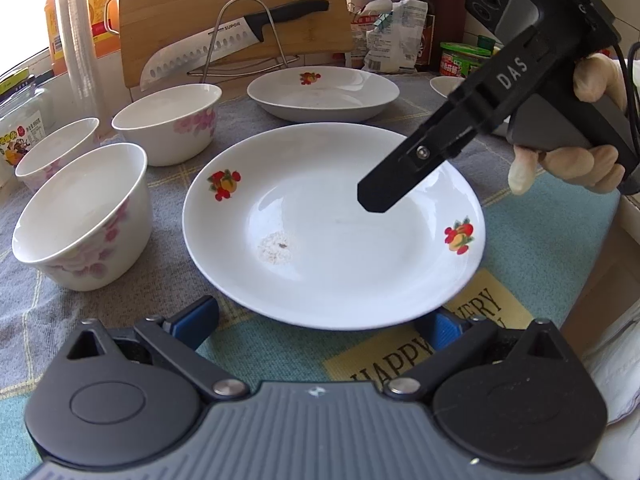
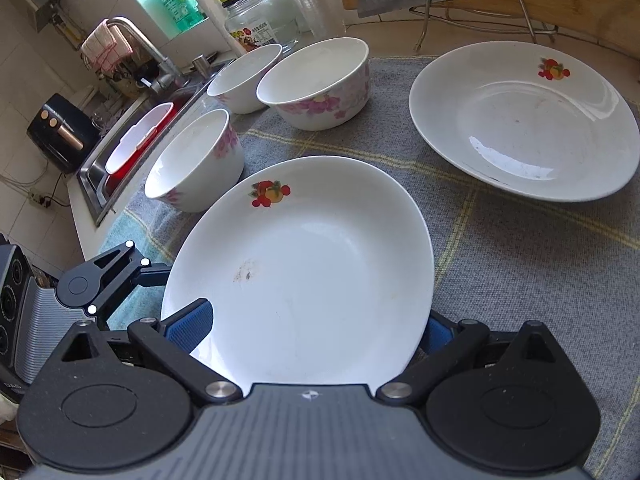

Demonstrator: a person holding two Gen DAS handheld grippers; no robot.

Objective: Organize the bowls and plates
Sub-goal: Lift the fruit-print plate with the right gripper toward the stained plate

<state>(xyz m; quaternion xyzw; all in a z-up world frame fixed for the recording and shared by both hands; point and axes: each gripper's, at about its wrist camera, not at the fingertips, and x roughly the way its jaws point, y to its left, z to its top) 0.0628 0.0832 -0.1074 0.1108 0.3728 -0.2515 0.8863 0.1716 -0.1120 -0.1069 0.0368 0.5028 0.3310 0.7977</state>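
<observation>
Right gripper (image 2: 316, 328) wide, straddling near plate (image 2: 304, 264) rim; left gripper (image 1: 320, 322) wide at 6 o'clock rim; seat pads fully, lift level toward far plate (image 2: 524, 120) at 1 o'clock.

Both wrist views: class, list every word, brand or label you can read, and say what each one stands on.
"SUPOR": blade of the knife leaning on the cutting board.
"DAS": body of the right tool, seen in the left wrist view.
"HAPPY" and "VERY": yellow patch on the cloth; more letters are hidden.
Jar label, bottle label, can and packet print: too small or blurred to read.
</observation>
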